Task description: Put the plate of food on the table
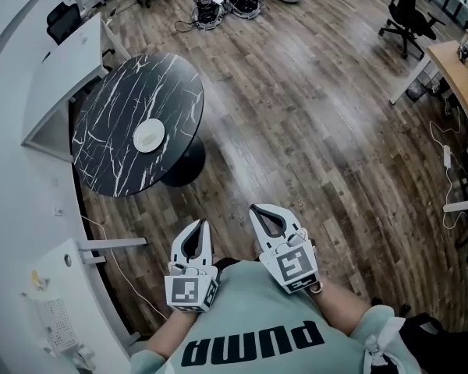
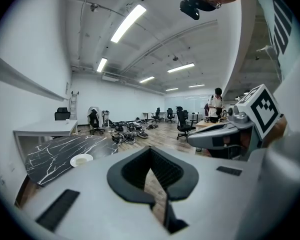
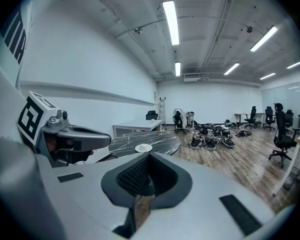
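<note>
Both tools are tucked at your chest with nothing in them. Your left tool (image 1: 197, 226) is pinched shut at the tips and your right tool (image 1: 259, 210) is the same, with only floor showing through the hollows. The white plate (image 1: 149, 135) sits near the middle of the round marble bench (image 1: 117, 84), well apart from you, ahead and to your left. It looks already placed, and your left tool is the nearer one.

Contents of the plate (image 1: 149, 135) too small for certainty; pedestal (image 1: 186, 164) of the table (image 1: 132, 92) mostly under its top
</note>
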Demonstrator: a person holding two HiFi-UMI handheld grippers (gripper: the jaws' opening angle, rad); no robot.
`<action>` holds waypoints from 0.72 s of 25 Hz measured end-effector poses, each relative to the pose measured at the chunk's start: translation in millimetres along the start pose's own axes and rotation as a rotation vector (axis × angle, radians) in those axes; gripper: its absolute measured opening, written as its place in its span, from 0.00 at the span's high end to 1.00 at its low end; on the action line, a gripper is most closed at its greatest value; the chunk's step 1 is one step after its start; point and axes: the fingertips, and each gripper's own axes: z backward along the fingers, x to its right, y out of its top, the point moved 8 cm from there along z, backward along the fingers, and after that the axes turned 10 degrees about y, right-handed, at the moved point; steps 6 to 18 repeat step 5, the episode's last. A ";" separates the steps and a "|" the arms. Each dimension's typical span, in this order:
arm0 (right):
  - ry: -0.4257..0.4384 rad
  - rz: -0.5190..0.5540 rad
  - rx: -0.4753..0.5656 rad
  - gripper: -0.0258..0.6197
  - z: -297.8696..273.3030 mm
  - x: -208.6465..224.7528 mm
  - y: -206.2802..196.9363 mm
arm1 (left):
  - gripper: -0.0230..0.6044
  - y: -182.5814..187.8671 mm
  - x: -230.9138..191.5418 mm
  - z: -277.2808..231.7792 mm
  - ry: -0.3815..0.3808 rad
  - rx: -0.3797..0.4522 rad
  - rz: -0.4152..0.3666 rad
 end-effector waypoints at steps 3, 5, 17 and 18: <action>0.013 0.007 -0.006 0.95 -6.4 -2.3 1.1 | 0.95 -2.1 -7.3 3.8 0.016 0.001 0.004; 0.022 0.010 -0.006 0.95 -11.4 -4.5 2.8 | 0.95 -3.4 -13.2 6.8 0.030 0.002 0.008; 0.022 0.010 -0.006 0.95 -11.4 -4.5 2.8 | 0.95 -3.4 -13.2 6.8 0.030 0.002 0.008; 0.022 0.010 -0.006 0.95 -11.4 -4.5 2.8 | 0.95 -3.4 -13.2 6.8 0.030 0.002 0.008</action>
